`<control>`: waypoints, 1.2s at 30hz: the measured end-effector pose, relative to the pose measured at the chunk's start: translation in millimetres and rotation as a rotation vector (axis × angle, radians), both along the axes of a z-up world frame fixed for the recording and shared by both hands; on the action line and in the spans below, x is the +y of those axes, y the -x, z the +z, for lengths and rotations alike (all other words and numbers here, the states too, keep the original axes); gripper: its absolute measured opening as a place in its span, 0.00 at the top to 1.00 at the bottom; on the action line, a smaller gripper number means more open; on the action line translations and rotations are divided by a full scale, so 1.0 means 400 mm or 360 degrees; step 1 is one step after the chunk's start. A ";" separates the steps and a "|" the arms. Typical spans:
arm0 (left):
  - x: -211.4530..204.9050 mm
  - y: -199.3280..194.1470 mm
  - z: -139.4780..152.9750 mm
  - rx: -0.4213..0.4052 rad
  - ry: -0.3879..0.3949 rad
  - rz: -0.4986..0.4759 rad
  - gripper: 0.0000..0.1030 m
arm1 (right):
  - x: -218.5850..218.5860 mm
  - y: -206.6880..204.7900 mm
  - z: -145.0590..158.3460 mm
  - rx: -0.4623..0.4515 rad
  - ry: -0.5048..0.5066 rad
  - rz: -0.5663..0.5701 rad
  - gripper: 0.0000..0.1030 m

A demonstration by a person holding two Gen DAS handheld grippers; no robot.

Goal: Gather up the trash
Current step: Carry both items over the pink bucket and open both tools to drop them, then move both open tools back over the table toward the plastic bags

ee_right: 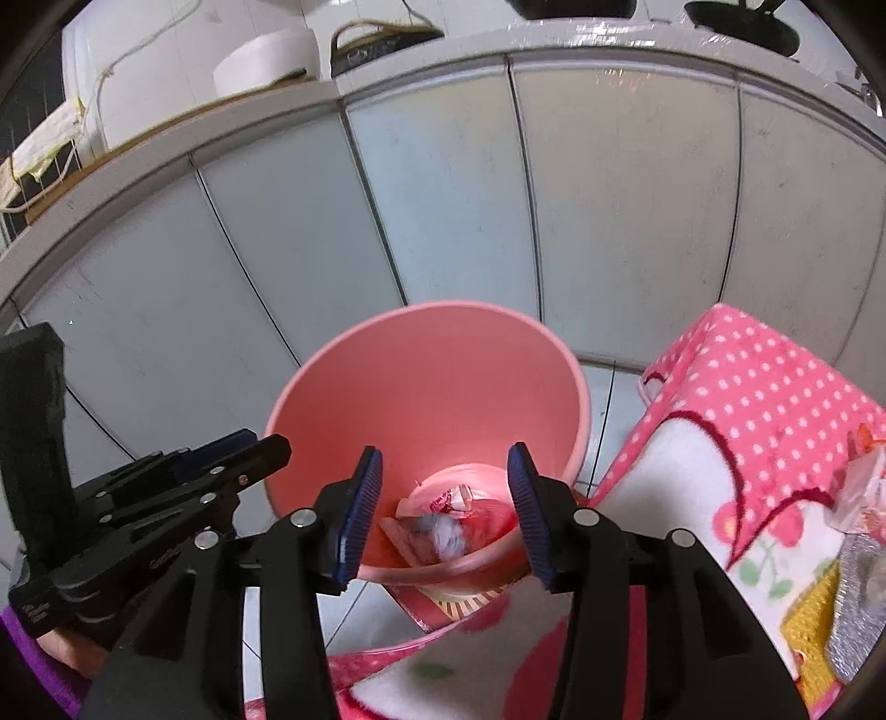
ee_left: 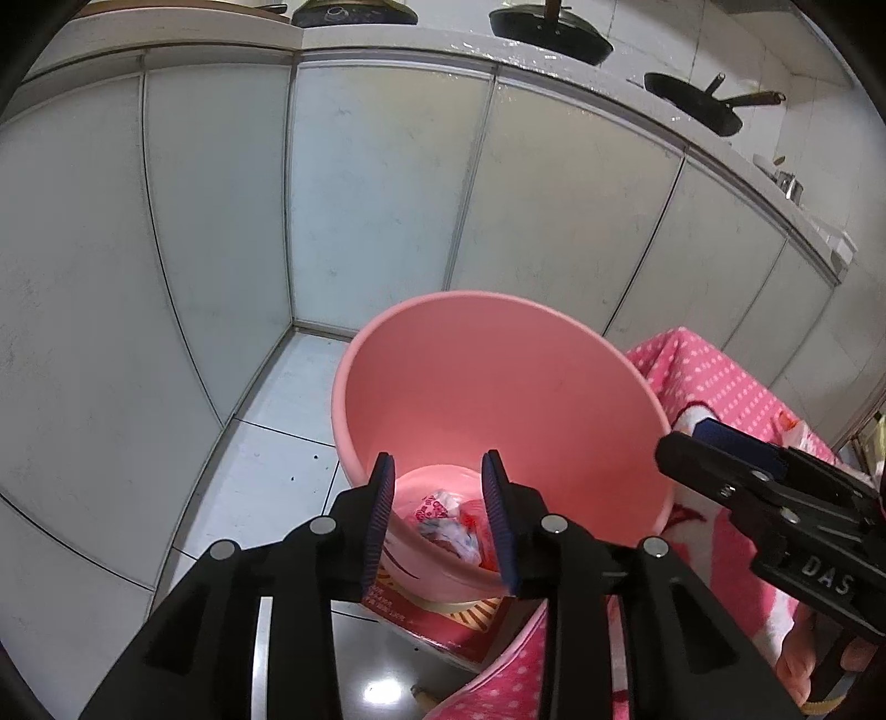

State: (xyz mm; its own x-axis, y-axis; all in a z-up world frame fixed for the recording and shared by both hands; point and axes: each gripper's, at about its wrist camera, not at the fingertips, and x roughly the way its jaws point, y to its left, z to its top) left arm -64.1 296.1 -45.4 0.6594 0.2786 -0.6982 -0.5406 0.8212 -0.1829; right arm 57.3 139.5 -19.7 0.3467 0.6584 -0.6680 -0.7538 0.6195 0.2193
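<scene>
A pink bucket [ee_left: 498, 387] stands on the tiled floor [ee_left: 277, 399] in front of pale cabinet doors [ee_left: 376, 194], just beside the edge of a surface draped in a pink dotted cloth [ee_right: 764, 399]. At the bucket's bottom lies crumpled trash [ee_right: 443, 520]: white and red wrappers with a greyish wad. The left gripper [ee_left: 440, 518] hangs over the bucket's mouth with its jaws apart and nothing between them. The right gripper [ee_right: 443, 512] hangs over the bucket too, jaws likewise spread and empty. More trash [ee_right: 858, 493], a clear wrapper, lies on the cloth near its right edge, beside a silvery scrubber [ee_right: 858, 598] and a yellow sponge [ee_right: 808, 615]. Dark pans [ee_left: 548, 30] sit on the counter above the cabinet doors.
</scene>
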 end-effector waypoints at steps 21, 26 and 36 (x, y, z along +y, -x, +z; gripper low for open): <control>-0.227 -0.025 0.101 -0.0100 -0.0048 -0.0315 0.69 | -0.287 0.122 0.071 -0.0200 0.0045 -0.0177 0.54; -0.292 -0.059 0.108 -0.0081 -0.0056 -0.0396 0.69 | -0.347 0.138 0.072 -0.0222 0.0059 -0.0207 0.54; -0.396 -0.099 0.114 -0.0049 -0.0104 -0.0523 0.69 | -0.446 0.128 0.077 -0.0198 0.0001 -0.0289 0.54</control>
State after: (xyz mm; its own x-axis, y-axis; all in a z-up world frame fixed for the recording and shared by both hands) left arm -24.4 137.8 0.2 0.7418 0.0915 -0.6643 -0.2402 0.9611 -0.1359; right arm 6.2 -38.8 11.1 0.5393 0.5771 -0.6133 -0.6510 0.7477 0.1311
